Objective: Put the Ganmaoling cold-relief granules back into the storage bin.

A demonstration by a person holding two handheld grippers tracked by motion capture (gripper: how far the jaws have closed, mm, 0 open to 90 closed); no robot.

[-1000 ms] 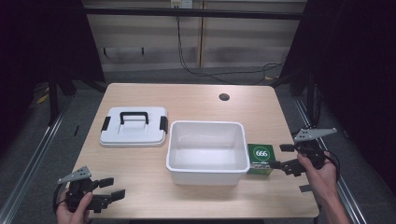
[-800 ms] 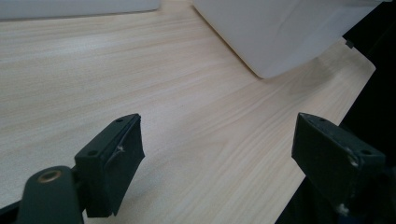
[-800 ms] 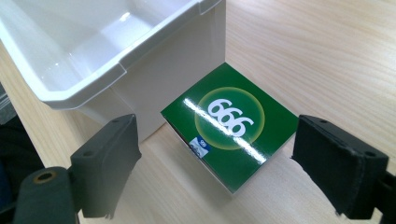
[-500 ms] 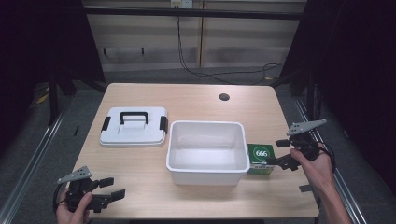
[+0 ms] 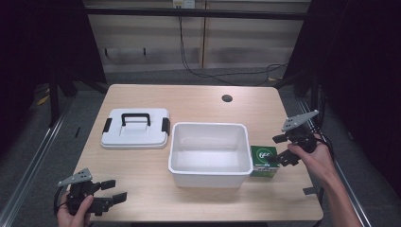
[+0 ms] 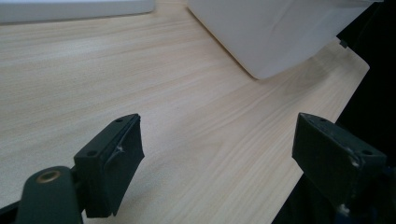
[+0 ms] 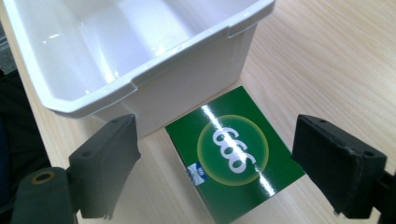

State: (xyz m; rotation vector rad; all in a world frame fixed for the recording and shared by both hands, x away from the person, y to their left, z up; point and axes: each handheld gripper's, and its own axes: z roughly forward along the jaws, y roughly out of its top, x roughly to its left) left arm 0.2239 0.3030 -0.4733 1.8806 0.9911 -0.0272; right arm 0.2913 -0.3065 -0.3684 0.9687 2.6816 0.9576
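Jaws spread wide, my right gripper (image 7: 215,172) hovers over the green box (image 7: 233,161) lying flat against the white bin (image 7: 140,79); I should lower squarely, clearing the bin wall, before closing.

black left gripper (image 5: 108,191), black right gripper (image 5: 280,149), grey three-cornered top plates, black cables, bare forearms

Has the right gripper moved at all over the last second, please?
Yes. The right gripper has moved up the high view and inward, closing on the green box beside the white bin.
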